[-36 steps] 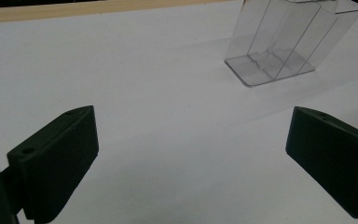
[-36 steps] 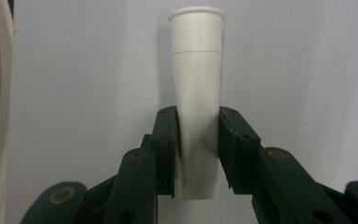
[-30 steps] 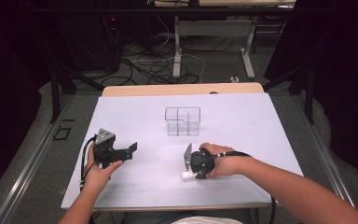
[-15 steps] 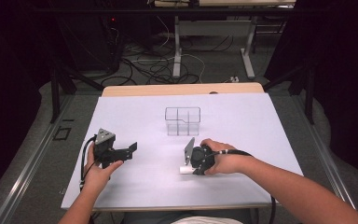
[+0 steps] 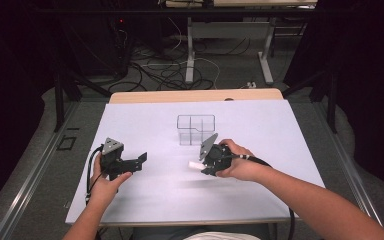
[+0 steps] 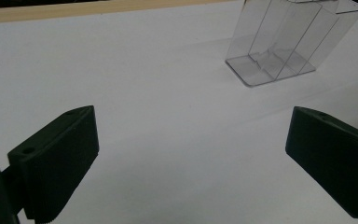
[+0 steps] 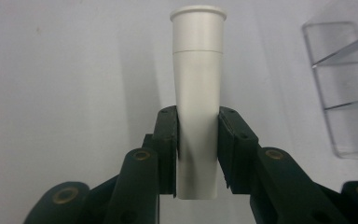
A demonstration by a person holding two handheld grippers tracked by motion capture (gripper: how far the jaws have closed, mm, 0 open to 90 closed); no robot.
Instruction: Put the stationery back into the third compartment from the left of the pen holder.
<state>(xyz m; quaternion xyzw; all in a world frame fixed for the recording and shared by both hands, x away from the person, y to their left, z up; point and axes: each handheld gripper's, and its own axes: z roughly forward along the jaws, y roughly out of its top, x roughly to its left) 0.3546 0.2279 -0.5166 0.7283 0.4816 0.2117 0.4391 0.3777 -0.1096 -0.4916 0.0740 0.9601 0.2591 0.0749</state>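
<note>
A white plastic tube (image 7: 198, 93) with a rimmed end is clamped between the jaws of my right gripper (image 7: 198, 149), which is shut on it. In the high view the white tube (image 5: 196, 164) sticks out leftward from the right gripper (image 5: 206, 165), lifted a little above the white table (image 5: 260, 130). Just behind it stands a clear divided box (image 5: 196, 129), also seen in the left gripper view as the clear box (image 6: 284, 42). My left gripper (image 5: 141, 161) rests at the left of the table, jaws wide open with nothing between them (image 6: 191, 158).
A wooden strip (image 5: 195, 95) borders the table's far edge. Beyond it lie cables (image 5: 170, 70) and desk legs on a dark floor. White table surface stretches between the two grippers and to the right of the box.
The right gripper has risen slightly with the white tube and shifted toward the clear box. The left gripper has stayed in place.
</note>
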